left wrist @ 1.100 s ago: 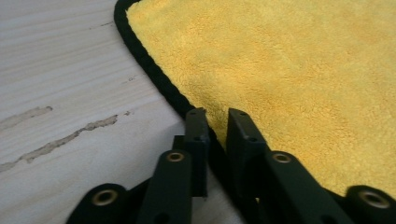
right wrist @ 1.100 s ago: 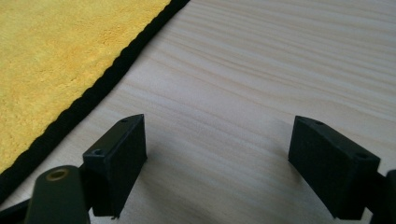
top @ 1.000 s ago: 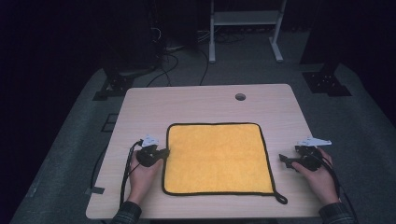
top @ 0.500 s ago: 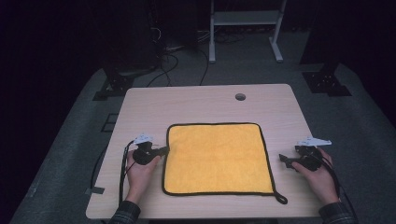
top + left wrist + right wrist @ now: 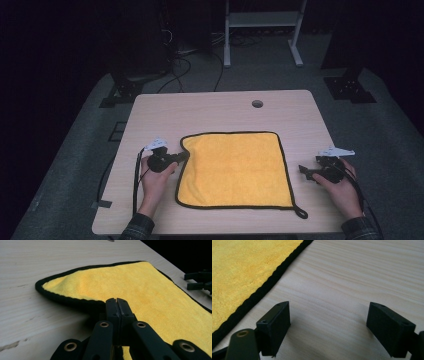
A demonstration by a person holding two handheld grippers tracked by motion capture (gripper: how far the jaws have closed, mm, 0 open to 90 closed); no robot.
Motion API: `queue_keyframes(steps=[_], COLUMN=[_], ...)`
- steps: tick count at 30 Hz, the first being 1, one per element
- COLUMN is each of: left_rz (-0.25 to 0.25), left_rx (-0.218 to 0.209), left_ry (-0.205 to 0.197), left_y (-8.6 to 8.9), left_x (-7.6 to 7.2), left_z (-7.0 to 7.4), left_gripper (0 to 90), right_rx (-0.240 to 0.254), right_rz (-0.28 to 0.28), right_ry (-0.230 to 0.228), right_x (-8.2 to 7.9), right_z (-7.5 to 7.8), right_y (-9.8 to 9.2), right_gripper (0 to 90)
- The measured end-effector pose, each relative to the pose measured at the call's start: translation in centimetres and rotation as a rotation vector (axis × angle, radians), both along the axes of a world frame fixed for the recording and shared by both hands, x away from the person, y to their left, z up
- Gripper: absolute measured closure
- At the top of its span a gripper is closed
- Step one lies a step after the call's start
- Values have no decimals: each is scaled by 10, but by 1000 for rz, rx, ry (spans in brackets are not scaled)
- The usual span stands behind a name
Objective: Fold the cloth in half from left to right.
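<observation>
On table [image 5: 165, 112]: yellow cloth [image 5: 235, 170], flat.

The pale wooden tabletop [image 5: 220, 107] lies bare between its far edge and the square yellow cloth with black trim [image 5: 235, 170], broken by one small round hole [image 5: 257, 104]. Bare strips run along both sides of the cloth. The left hand-held gripper [image 5: 184, 156] occupies the cloth's left edge; the right hand-held gripper [image 5: 303, 170] occupies the right strip.
</observation>
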State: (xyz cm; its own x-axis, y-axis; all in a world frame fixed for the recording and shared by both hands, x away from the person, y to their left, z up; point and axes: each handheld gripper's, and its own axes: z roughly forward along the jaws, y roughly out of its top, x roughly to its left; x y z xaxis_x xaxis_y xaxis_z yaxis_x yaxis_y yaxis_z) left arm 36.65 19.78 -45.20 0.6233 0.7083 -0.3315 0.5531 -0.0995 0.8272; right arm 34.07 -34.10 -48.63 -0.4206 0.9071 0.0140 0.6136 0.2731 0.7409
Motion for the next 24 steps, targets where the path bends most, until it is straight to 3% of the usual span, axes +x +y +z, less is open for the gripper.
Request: queue_keyframes(steps=[9, 24], left_rz=[-48, -110], left_rx=[-52, -73], left_ry=[-7, -12], left_y=[-19, -46], left_x=[5, 13], left_z=[5, 9], left_gripper=[892, 892], right_rx=[1, 1], right_rz=[-1, -1], right_ry=[1, 2], right_x=[0, 0], right_z=[0, 0], right_y=[0, 0], right_gripper=[178, 178])
